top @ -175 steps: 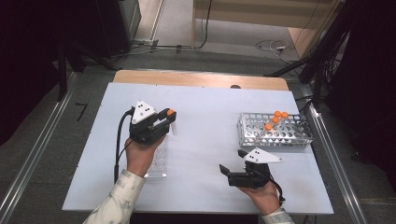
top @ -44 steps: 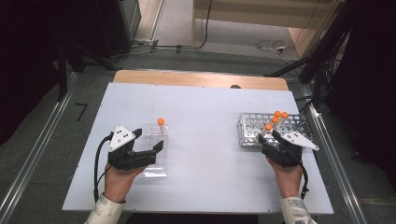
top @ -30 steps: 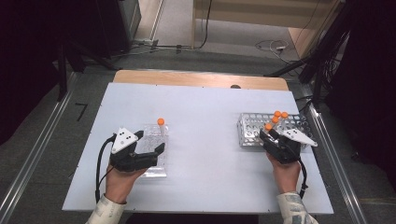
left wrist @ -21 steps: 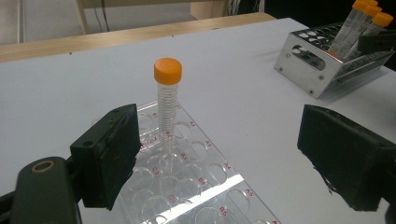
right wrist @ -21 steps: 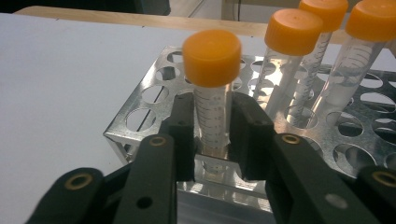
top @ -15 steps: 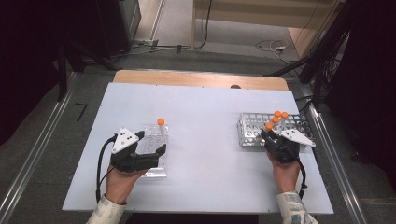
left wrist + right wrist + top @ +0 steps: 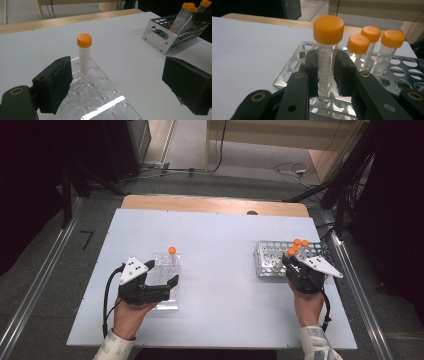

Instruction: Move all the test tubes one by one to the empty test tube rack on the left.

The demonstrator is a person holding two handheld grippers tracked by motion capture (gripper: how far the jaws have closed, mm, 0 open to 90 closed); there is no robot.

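The right gripper point(image 7: 325, 75) clamps an upright orange-capped tube point(image 7: 326, 60) in the metal rack point(image 7: 272, 256); the left gripper point(image 7: 120, 87) stands open near the clear rack point(image 7: 100, 100).

The left hand-held gripper point(image 7: 170, 287) lies low over the near left part of the bench point(image 7: 225, 235), held by the left hand point(image 7: 130, 312), whose forearm comes in from the near edge. Its jaws have just been opening and stand wide apart with nothing between the pads. The right hand-held gripper point(image 7: 290, 262) sits toward the bench's right edge, gripped by the right hand point(image 7: 307, 305), jaws pointing away from the person and closed on a tube point(image 7: 327, 55)
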